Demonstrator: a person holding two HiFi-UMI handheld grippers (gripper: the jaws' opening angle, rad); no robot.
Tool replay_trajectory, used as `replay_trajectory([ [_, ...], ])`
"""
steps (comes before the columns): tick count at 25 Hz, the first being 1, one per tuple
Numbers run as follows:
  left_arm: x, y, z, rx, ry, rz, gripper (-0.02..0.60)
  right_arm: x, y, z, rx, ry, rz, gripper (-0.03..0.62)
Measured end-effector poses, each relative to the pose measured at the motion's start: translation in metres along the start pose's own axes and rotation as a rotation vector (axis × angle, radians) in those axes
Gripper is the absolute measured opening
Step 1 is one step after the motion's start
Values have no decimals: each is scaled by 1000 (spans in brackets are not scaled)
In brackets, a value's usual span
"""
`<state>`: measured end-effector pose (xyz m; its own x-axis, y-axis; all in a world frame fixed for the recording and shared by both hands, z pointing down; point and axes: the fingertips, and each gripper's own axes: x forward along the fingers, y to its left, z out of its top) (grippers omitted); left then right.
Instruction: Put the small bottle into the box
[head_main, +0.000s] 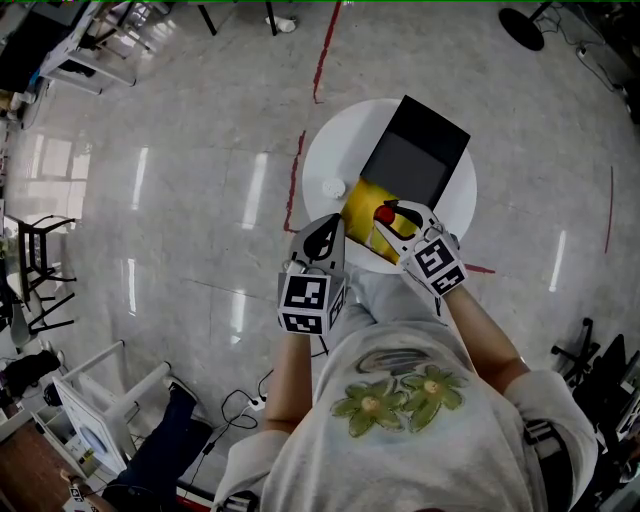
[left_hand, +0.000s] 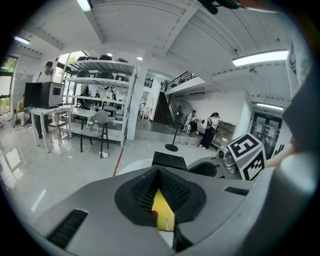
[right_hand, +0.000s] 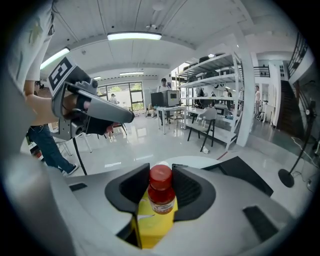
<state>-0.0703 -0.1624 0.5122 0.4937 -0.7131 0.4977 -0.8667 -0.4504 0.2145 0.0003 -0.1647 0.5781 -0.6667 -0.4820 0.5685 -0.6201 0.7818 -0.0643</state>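
Observation:
The small bottle (right_hand: 161, 192), with a red cap and red contents, stands upright between my right gripper's (right_hand: 161, 176) pads, which press on its sides. It hangs just over the open yellow box (right_hand: 150, 231). In the head view the bottle's cap (head_main: 385, 213) shows over the yellow box (head_main: 362, 228) on the round white table (head_main: 320, 150), with my right gripper (head_main: 405, 220) at the box's right side. My left gripper (head_main: 325, 232) is at the box's left edge. Its jaws (left_hand: 160, 192) are nearly together with a thin yellow piece of the box (left_hand: 162, 214) between them.
A black case (head_main: 415, 150) with its lid up lies on the table behind the yellow box. A small white round object (head_main: 333, 187) sits at the table's left. Grey floor with red tape lines surrounds the table; shelving and chairs stand farther off.

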Motion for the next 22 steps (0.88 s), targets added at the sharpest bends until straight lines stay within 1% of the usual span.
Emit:
replay_trajectory([
  [22, 5, 5, -5, -1, 19, -7, 0, 15, -1, -31, 2, 85, 15, 146],
])
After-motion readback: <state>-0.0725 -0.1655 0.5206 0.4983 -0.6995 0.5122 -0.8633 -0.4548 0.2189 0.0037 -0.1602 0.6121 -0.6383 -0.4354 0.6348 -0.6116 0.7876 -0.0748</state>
